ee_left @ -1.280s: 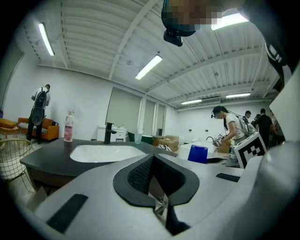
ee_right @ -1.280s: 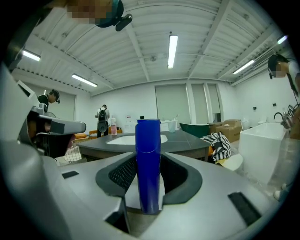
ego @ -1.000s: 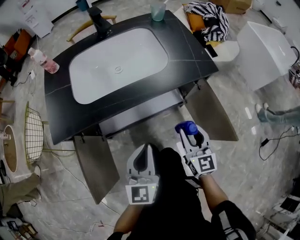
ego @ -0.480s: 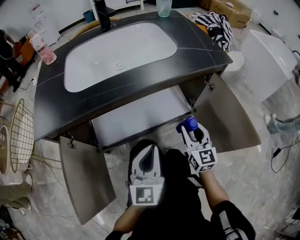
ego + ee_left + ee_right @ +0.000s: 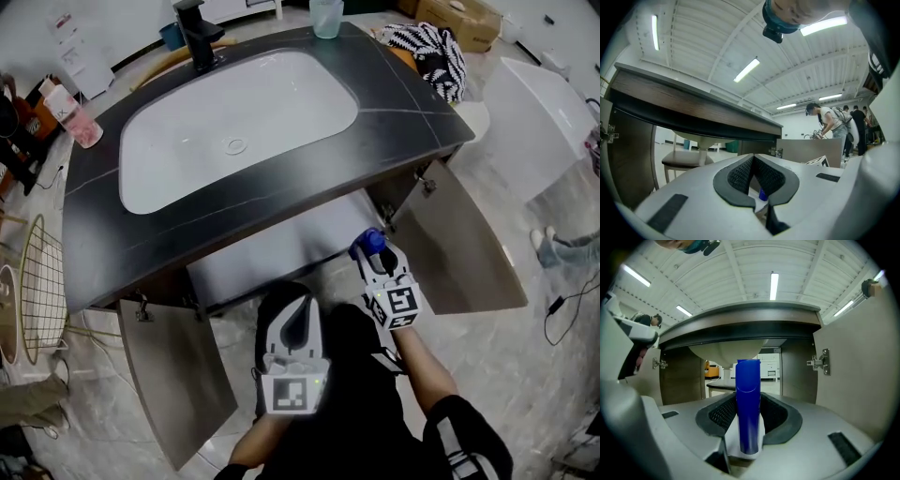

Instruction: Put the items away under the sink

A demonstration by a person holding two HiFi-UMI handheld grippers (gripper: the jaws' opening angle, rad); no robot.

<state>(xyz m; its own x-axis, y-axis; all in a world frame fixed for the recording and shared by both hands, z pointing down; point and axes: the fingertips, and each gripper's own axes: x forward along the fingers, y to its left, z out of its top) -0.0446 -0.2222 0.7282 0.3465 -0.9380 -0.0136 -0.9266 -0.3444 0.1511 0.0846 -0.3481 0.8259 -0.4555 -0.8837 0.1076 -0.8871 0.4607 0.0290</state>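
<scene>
Blue-capped bottle [image 5: 371, 242] now lower, at mouth of open cabinet [image 5: 281, 255] under sink [image 5: 239, 131]; you have dropped both grippers and closed in over last second. Bottle not yet inside: my read, carry it forward, set it down. Your right gripper [image 5: 378, 261] fingers [image 5: 719, 414] pinch bottle upright. Left gripper [image 5: 293, 300] fingers [image 5: 740, 176] pressed together, holding nothing. No brand legible on bottle; only square markers on gripper cubes.
</scene>
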